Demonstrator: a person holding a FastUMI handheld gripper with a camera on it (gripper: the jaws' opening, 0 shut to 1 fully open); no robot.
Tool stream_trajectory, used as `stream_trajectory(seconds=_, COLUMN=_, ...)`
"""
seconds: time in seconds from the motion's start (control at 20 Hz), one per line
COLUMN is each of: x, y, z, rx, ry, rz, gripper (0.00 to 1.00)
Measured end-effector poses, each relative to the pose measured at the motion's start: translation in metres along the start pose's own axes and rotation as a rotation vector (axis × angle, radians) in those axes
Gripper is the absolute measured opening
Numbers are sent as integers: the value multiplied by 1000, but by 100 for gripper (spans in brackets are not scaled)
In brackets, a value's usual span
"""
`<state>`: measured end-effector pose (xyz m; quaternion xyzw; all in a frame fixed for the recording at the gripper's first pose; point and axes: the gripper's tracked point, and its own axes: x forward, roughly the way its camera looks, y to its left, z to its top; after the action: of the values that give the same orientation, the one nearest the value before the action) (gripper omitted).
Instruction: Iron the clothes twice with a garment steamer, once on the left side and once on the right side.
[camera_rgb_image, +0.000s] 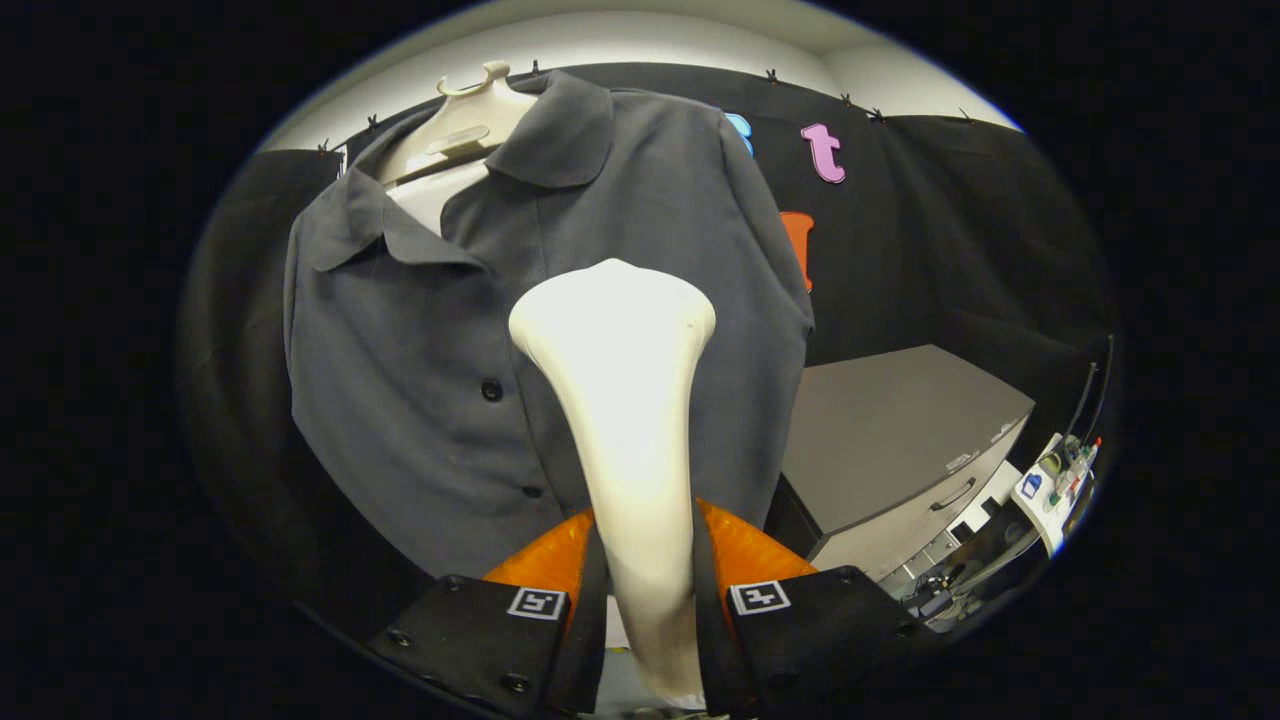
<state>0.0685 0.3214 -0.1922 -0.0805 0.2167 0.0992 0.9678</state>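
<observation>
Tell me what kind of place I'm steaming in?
Likely a staged recording booth, not a home: black cloth wall clipped up behind, grey shirt on a hanger form, grey drawer cabinet beside it. Gripper holds the steamer.

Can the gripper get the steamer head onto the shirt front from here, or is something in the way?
Probably yes. The gripper is shut on the steamer, whose head sits right against the grey shirt by its buttons, with nothing between them.

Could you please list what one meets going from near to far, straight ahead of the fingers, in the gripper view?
Gripper, its fingers shut on the steamer's handle → garment steamer, head pointing away → grey shirt → hanger at its collar → black cloth wall.
</observation>
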Motion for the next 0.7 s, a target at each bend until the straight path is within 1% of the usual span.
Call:
stream_trajectory(seconds=0.35, x=25, y=-5, z=-37, rx=-6, ry=84, rz=-2, gripper=46)
stream_trajectory(seconds=0.7, x=32, y=-19, z=-71, rx=1, ry=152, rz=-14, gripper=46)
